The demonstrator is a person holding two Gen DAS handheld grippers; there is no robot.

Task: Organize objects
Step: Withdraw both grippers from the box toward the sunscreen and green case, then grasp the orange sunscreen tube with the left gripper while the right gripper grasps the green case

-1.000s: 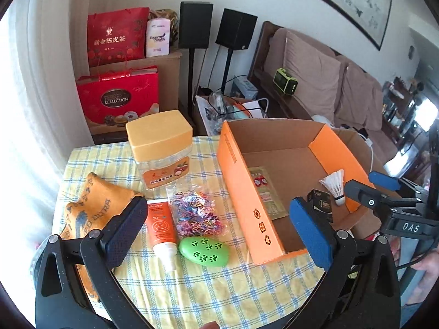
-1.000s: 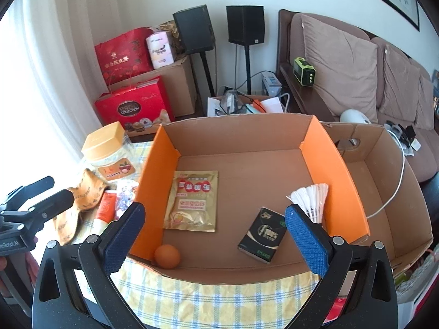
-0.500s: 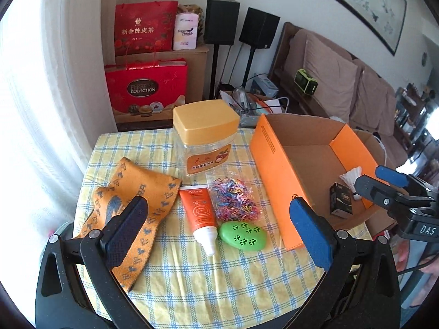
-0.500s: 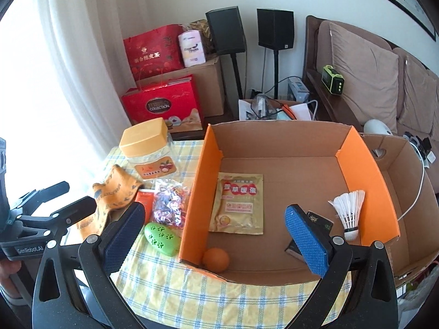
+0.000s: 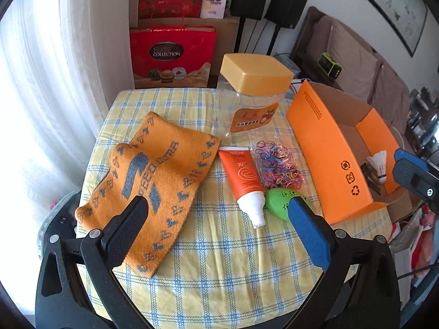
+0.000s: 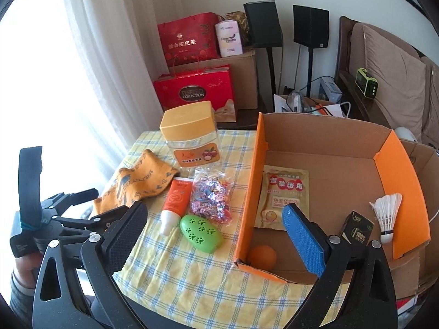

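Note:
On the checked tablecloth lie an orange cloth, an orange sunscreen tube, a bag of coloured hair bands, a green egg-shaped case and a jar with an orange lid. The orange cardboard box holds a sachet, an orange ball, a black packet and a shuttlecock. My left gripper is open and empty above the table's front. My right gripper is open and empty near the box's front left corner.
Red gift bags, a brown carton and two black speakers stand behind the table. A sofa is at the right. A white curtain hangs at the left. The table edge runs close below both grippers.
Both grippers have swung left, away from the box and toward the loose items on the cloth. Both stay open and empty.

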